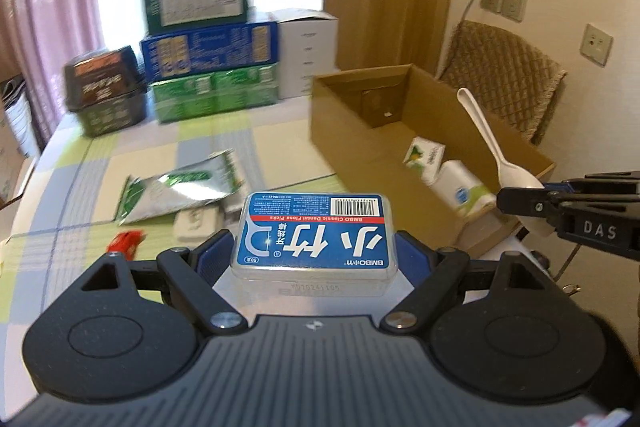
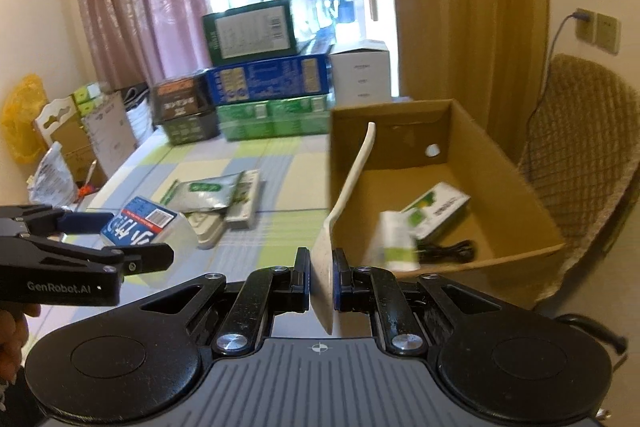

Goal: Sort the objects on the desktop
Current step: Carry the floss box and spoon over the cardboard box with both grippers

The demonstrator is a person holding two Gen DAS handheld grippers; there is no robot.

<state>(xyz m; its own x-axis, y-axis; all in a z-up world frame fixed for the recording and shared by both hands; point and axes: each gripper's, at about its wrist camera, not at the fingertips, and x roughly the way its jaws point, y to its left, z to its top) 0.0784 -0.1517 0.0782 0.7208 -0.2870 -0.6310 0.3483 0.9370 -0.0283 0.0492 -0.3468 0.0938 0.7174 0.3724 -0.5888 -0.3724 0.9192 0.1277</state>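
Both grippers are carrying loads toward the cardboard box (image 2: 460,163): the left gripper (image 1: 314,251) is pinching a floss box (image 1: 314,235), and the right gripper (image 2: 322,279) is pinching a white spoon (image 2: 352,187) just beside it, ready for dropping in.

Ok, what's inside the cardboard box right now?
Inside the cardboard box: a green-and-white carton, a white bottle with a green label lying down, and a black cable. The near wall and the white spoon hide part of the floor.

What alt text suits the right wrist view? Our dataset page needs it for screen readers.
The right gripper clamps a white plastic spoon by its bowl, handle up, beside an open brown cardboard box. At left, the left gripper holds a blue-labelled clear floss-pick box.
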